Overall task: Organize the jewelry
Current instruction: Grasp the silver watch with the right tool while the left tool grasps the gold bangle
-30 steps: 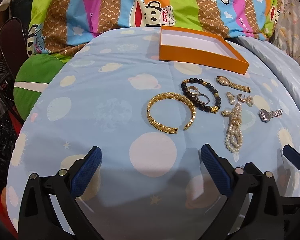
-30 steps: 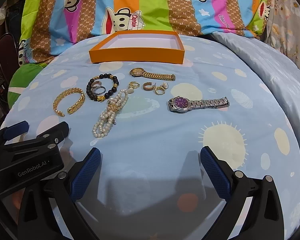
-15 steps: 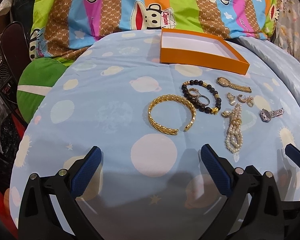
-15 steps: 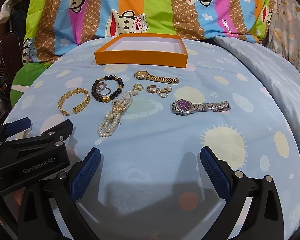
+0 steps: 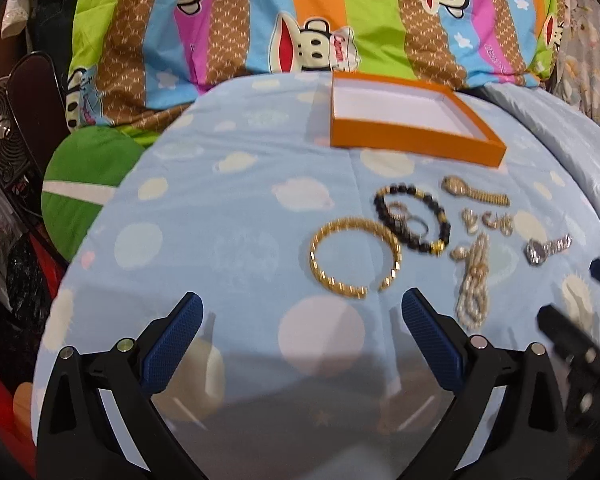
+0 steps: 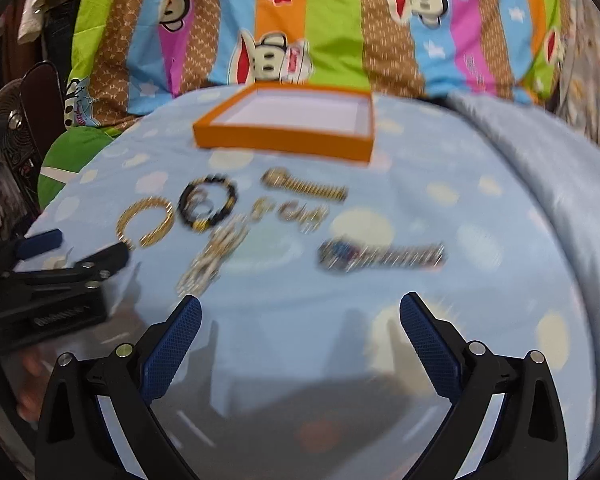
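Both grippers have come closer to the jewelry than half a second ago, and the pieces look bigger now. The left gripper (image 5: 302, 326) is released, its jaws wide apart, just near of the gold bangle (image 5: 355, 256). The right gripper (image 6: 300, 326) is also spread and holds nothing, near of the silver watch (image 6: 380, 256), which is blurred. I think the next step is a first pick. The bangle is a rigid open ring, so pinching one side of it should be firm. The pearl strand (image 5: 474, 284) is loose and may sag. The orange tray (image 5: 412, 140), shallow with a white floor, waits empty on the far side of the blue bedsheet (image 5: 220, 208).
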`<state>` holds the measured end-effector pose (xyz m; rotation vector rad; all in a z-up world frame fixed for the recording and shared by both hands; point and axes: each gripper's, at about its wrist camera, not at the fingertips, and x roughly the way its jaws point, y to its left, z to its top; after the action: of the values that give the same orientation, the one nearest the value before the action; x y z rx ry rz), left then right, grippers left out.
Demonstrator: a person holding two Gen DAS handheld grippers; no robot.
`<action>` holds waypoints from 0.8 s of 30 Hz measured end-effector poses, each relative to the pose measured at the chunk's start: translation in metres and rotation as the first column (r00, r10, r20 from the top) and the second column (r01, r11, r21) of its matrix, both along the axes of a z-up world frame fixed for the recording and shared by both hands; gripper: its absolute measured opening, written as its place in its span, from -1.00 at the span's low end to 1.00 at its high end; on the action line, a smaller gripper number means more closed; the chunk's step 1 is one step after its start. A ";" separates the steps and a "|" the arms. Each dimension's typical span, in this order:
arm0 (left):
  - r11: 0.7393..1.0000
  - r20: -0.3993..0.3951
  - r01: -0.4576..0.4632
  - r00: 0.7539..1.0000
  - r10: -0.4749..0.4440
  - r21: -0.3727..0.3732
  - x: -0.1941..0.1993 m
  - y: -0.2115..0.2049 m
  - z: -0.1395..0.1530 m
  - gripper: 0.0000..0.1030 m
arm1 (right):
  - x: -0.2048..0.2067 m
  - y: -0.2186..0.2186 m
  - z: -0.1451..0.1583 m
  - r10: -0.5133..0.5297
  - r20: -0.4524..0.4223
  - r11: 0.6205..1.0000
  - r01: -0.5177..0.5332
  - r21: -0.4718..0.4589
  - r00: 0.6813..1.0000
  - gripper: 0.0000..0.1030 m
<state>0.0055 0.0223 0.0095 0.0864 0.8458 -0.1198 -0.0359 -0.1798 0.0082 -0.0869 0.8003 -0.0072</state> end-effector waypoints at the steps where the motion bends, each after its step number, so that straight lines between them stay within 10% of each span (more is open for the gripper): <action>1: 1.000 0.005 -0.003 1.000 0.003 -0.006 0.003 0.002 0.002 0.89 | 0.004 -0.004 0.002 0.019 0.001 0.999 -0.019 -0.026 1.000 0.90; 14: 0.996 -0.108 0.070 0.991 -0.076 -0.058 0.033 -0.001 -0.011 0.89 | 0.054 -0.031 -0.020 0.355 -0.121 0.929 -0.365 -0.064 0.927 0.49; 24: 0.993 -0.143 0.105 0.983 -0.111 -0.051 0.040 -0.007 -0.018 0.89 | 0.069 -0.034 -0.024 0.439 -0.157 0.898 -0.428 0.101 0.884 -0.47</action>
<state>0.0455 0.0150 -0.0090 0.0841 0.9844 -0.2487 0.0327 -0.2142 -0.0153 -0.2084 0.9436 0.4584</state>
